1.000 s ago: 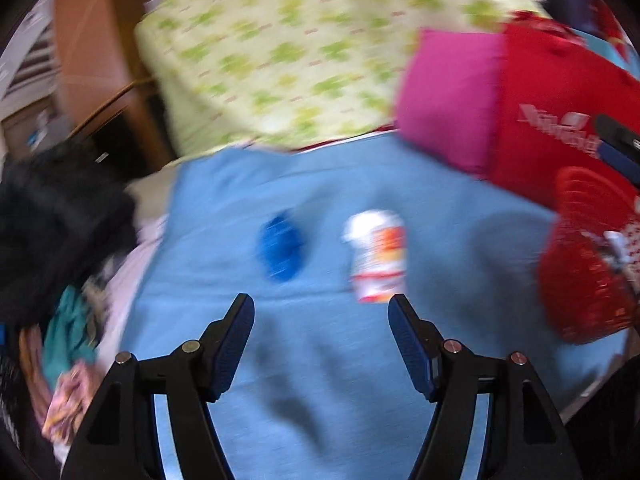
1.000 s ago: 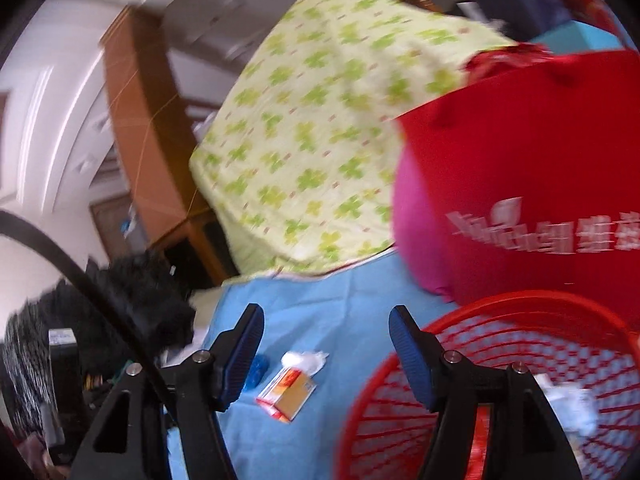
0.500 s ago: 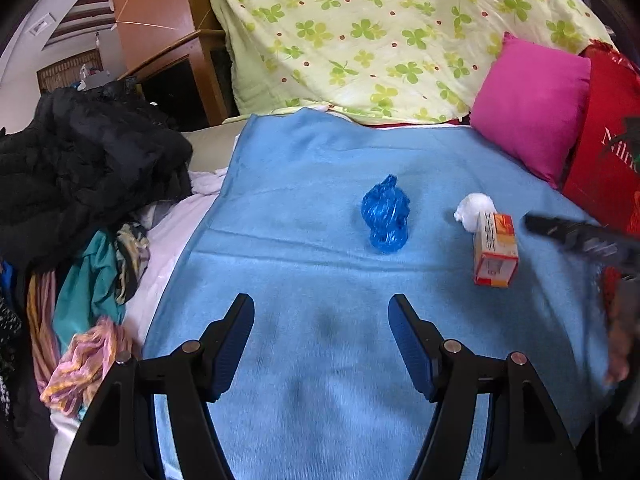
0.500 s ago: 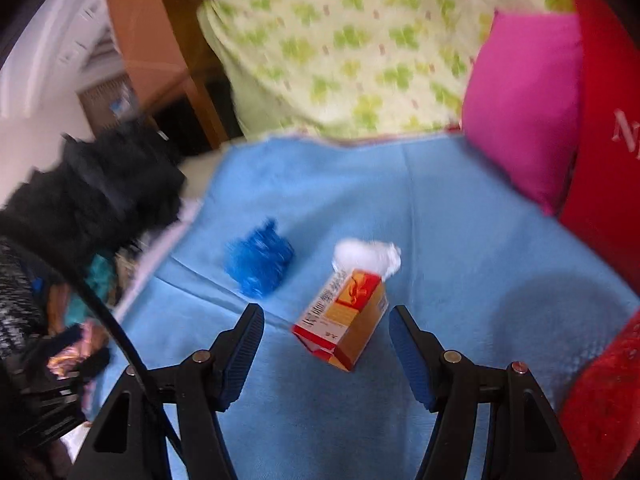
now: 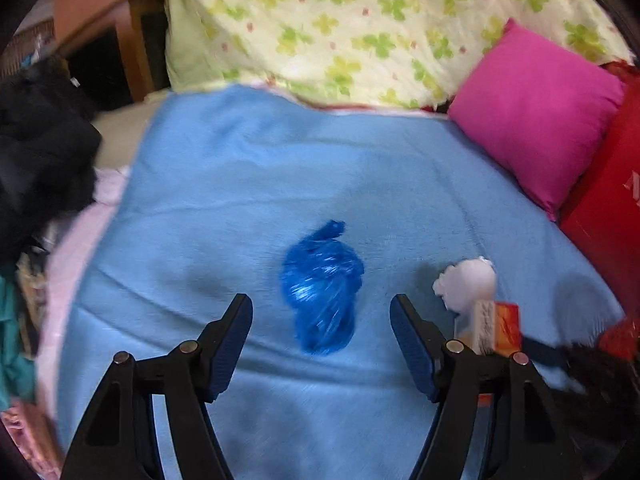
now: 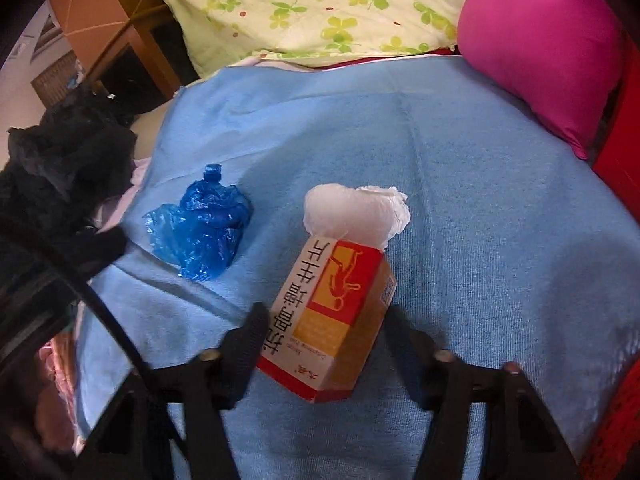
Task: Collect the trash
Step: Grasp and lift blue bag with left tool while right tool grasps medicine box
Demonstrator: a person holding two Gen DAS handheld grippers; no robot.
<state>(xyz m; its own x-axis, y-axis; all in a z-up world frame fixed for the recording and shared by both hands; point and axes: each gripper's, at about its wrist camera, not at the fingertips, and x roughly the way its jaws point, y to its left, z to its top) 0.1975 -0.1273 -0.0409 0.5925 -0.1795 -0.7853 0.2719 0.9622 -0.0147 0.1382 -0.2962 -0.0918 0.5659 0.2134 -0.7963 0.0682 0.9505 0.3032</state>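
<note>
At the far left of the bed, a heap of black clothing (image 5: 38, 152) spills toward the edge of the light blue blanket (image 5: 248, 168), with a wooden cabinet (image 5: 132, 32) behind it. A clover-print quilt (image 5: 360, 28) is piled along the back, and 1 pink cushion (image 5: 536, 116) leans at the right beside a red bag (image 5: 608, 200).

3 pieces of trash lie on the blanket: 1 crumpled blue plastic bag (image 5: 322, 290), 1 wad of white tissue (image 5: 468, 284) and 1 small red-and-yellow carton (image 5: 498, 328).

The left gripper (image 5: 322, 338) hangs low over the blanket with its jaws spread wide. The blue plastic bag sits between and just ahead of the blue pads, touching neither. Its long axis runs away from the camera, with a twisted tip pointing toward the quilt. Nothing lies between the pads and the bag.

In the right wrist view, the blue plastic bag (image 6: 200, 232) lies at the left, apart from the other 2 pieces. The tissue (image 6: 356, 216) touches the far end of the carton (image 6: 332, 320). The carton lies flat on a broad face, its long axis running from near left to far right, with the printed red panel toward the tissue. The right gripper (image 6: 324, 344) has its jaws wide apart on either side of the carton's near end. The left finger (image 6: 244, 352) is just beside the box edge, but contact cannot be told through the blur. The tissue is the only thing crowding the carton.
</note>
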